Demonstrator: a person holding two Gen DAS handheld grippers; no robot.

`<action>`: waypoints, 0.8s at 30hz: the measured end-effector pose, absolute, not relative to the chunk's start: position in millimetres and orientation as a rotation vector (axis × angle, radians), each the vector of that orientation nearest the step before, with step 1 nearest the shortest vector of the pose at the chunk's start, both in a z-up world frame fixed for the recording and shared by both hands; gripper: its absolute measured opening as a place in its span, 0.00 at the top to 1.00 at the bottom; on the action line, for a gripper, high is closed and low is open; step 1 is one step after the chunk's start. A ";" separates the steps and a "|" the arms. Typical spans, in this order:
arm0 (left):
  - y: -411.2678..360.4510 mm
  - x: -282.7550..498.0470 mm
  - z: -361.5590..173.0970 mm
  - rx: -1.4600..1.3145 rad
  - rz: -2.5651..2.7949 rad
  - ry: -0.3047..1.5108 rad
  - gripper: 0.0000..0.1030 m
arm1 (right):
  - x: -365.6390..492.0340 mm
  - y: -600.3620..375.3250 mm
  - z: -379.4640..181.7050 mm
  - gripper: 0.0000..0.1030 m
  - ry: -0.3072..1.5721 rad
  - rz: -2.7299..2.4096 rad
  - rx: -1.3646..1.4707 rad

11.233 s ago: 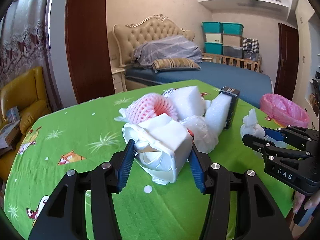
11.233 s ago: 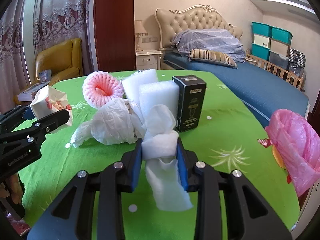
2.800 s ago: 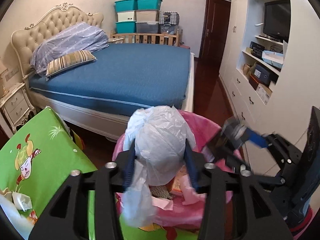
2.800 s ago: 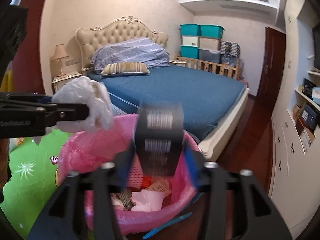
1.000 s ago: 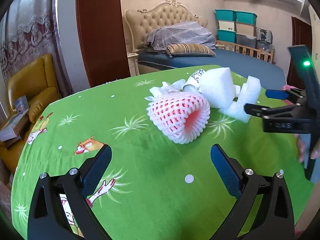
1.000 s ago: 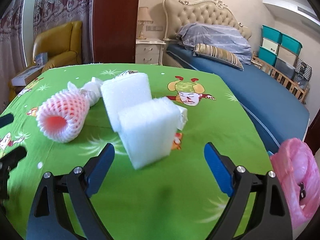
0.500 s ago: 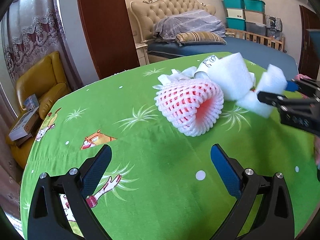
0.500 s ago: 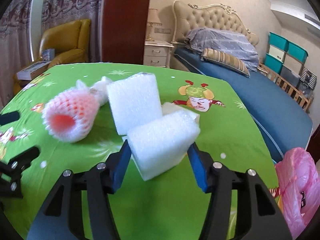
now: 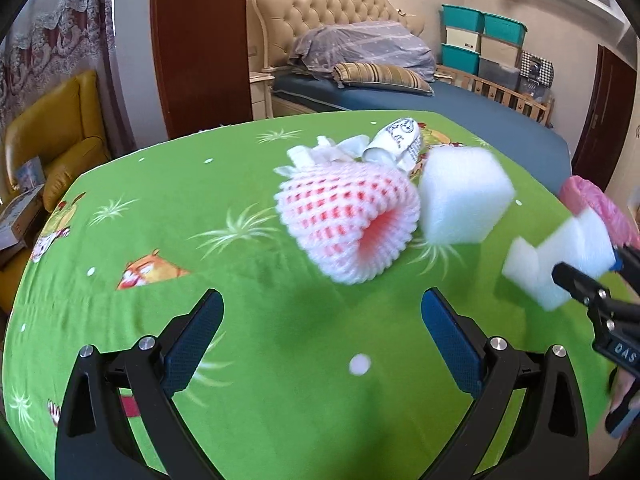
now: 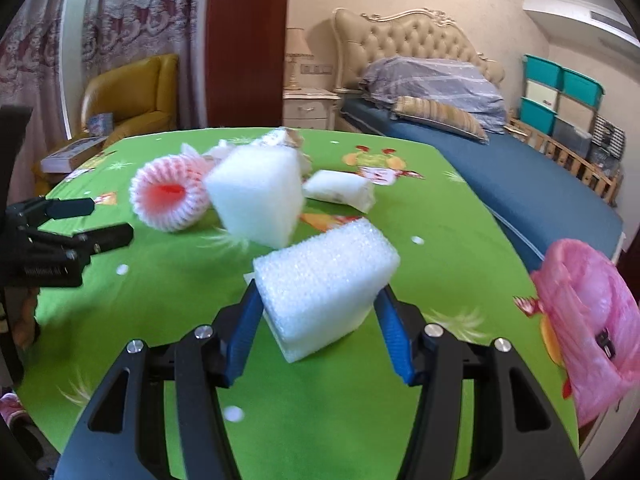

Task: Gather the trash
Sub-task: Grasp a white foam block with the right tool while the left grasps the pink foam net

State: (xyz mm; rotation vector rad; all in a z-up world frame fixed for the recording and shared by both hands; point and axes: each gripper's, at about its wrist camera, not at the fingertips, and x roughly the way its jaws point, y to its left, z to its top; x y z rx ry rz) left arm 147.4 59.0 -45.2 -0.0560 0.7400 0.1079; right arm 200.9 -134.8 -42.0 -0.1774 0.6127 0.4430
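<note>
Green tablecloth, left wrist view: left gripper spread, empty; pink foam net at 12 o'clock, approach straight.
Right wrist view: right gripper pinching foam block; hold firm, carry toward pink trash bag at 3 o'clock.

White foam block clamped tilted between blue pads, lifted off green tablecloth. Second white foam block tipped on an edge mid-table, just beside pink-and-white mesh fruit sleeve lying on its side, mouth open. Crumpled white wrappers behind them. Pink trash bag at table's edge.
</note>
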 end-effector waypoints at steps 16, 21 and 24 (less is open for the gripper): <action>49.6 232.5 -56.7 -0.101 0.137 0.821 0.08 | 200.9 -134.5 -41.7 0.47 0.575 0.440 -0.186; 53.8 235.3 -57.4 -0.148 0.059 0.814 0.34 | 199.8 -132.8 -42.3 0.46 0.572 0.439 -0.194; 63.0 228.2 -54.3 -0.207 0.035 0.770 0.41 | 198.3 -132.0 -42.1 0.46 0.569 0.437 -0.199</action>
